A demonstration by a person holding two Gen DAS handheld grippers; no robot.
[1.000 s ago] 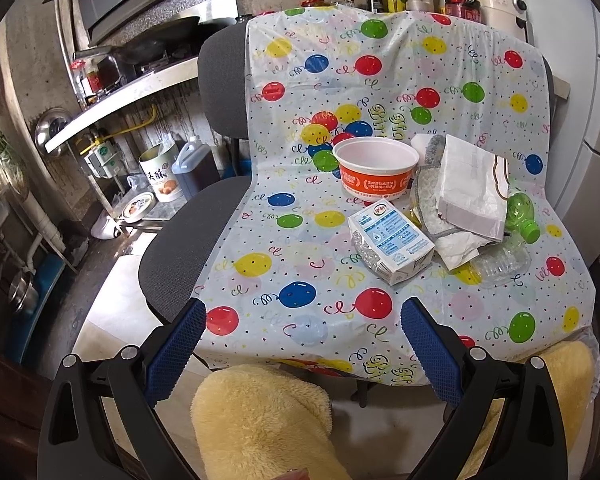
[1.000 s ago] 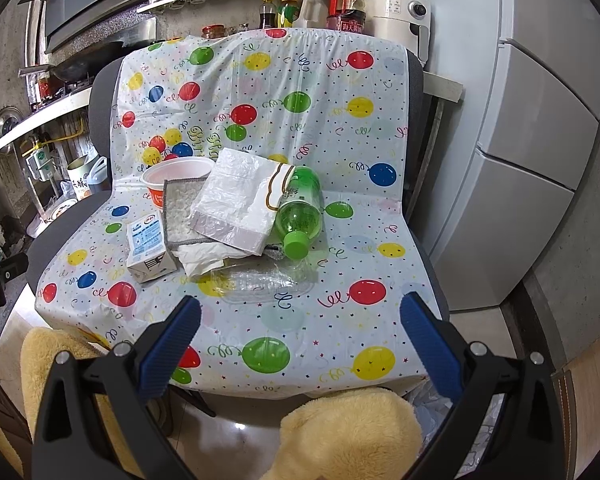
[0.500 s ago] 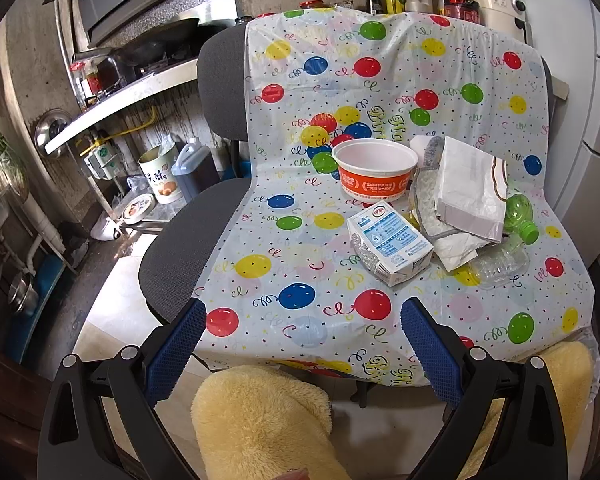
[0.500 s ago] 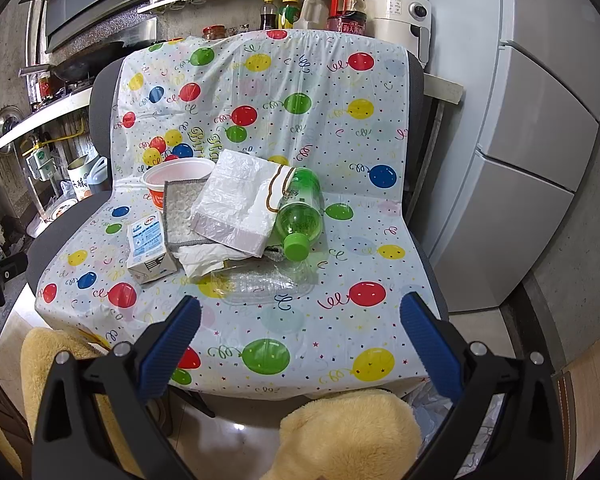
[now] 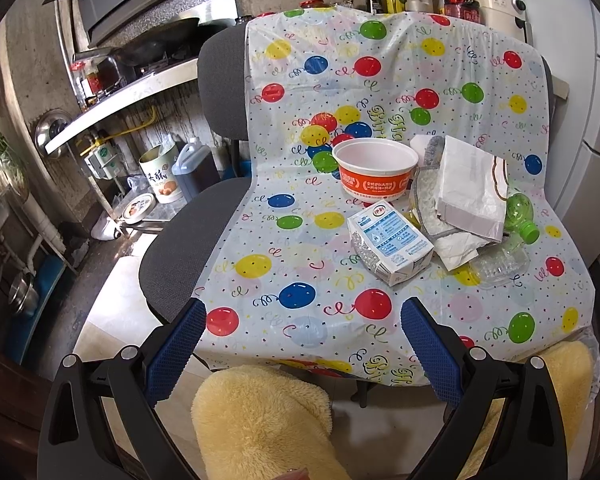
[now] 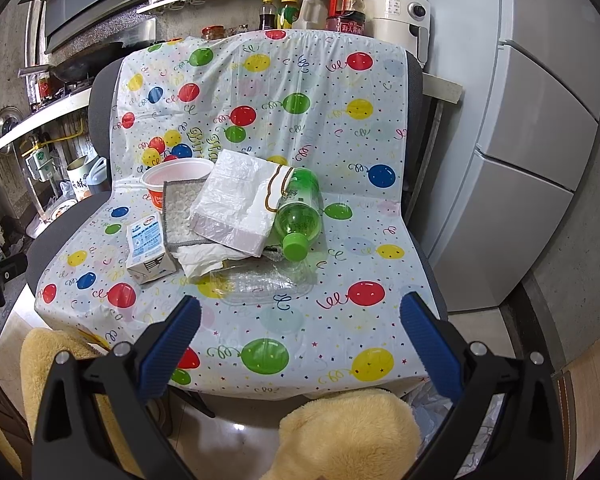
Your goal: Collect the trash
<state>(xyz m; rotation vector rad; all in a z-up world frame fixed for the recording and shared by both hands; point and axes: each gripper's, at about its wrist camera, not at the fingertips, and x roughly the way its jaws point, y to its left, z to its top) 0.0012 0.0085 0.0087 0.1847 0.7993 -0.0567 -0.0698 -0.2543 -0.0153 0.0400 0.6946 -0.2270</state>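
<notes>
Right wrist view: both hand-held grippers (image 6: pixel 300 316) (image 5: pixel 302 320) gape empty; white bag (image 6: pixel 236 204) half-hides the green bottle (image 6: pixel 300 216).

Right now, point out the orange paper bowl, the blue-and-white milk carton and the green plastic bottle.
Orange paper bowl (image 5: pixel 374 182): left wrist view, printed side wall.
Blue-and-white milk carton (image 5: pixel 392 237): left wrist view, top face.
Green plastic bottle (image 6: pixel 300 216): right wrist view, body.

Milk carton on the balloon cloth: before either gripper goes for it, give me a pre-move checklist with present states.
1. Left gripper open and empty: ok.
2. Right gripper open and empty: ok.
3. Milk carton free of anything on top: ok.
4. Carton clear of the crumpled tissue beside it: cannot tell, they look very close.
5. Bin liner for drop-off in view: ok, at the right wrist view's lower right.
6. Green bottle clear of the carton: ok.
</notes>
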